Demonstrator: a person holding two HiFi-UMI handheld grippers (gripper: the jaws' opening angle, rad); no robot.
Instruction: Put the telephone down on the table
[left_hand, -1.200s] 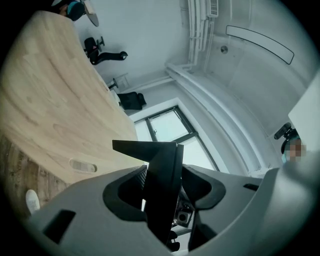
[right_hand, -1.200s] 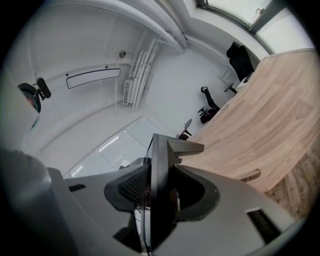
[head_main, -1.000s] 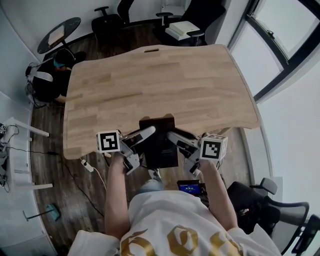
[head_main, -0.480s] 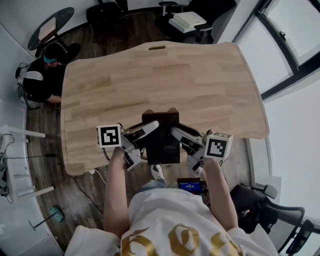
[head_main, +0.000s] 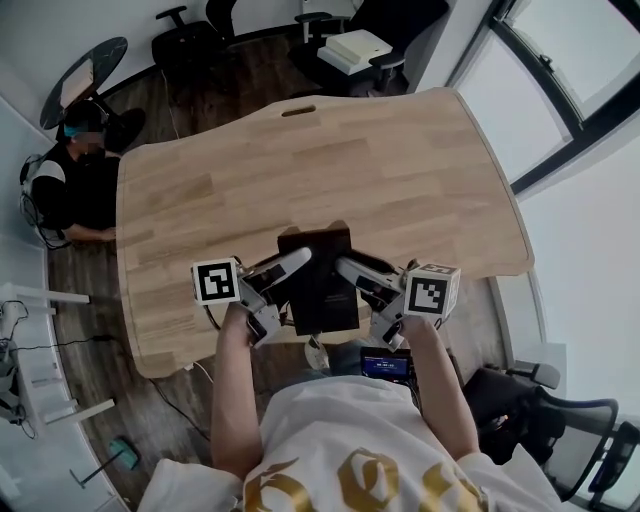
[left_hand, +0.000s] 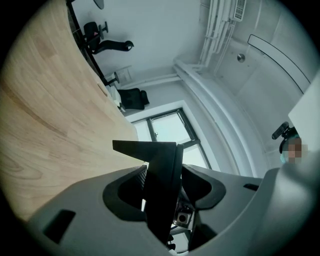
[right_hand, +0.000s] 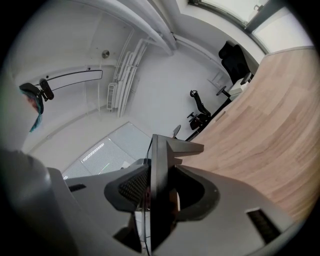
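The telephone (head_main: 318, 283) is a flat black slab, held level just over the near edge of the wooden table (head_main: 300, 170). My left gripper (head_main: 288, 287) is shut on its left side and my right gripper (head_main: 352, 290) is shut on its right side. In the left gripper view the telephone (left_hand: 162, 190) shows edge-on between the grey jaws, with the left gripper (left_hand: 161, 186) closed round it. The right gripper view gives the same edge-on sight of the telephone (right_hand: 159, 175) inside the right gripper (right_hand: 157, 192). Whether its underside touches the table is hidden.
A person (head_main: 60, 185) sits on the floor past the table's far left corner. Office chairs (head_main: 365, 45) and a small round table (head_main: 85, 75) stand behind the table. A small device with a blue screen (head_main: 385, 365) hangs at my waist. Windows run along the right.
Both grippers have carried the telephone away from me, from partly over the floor to over the table's near edge. The grip on it has not changed.
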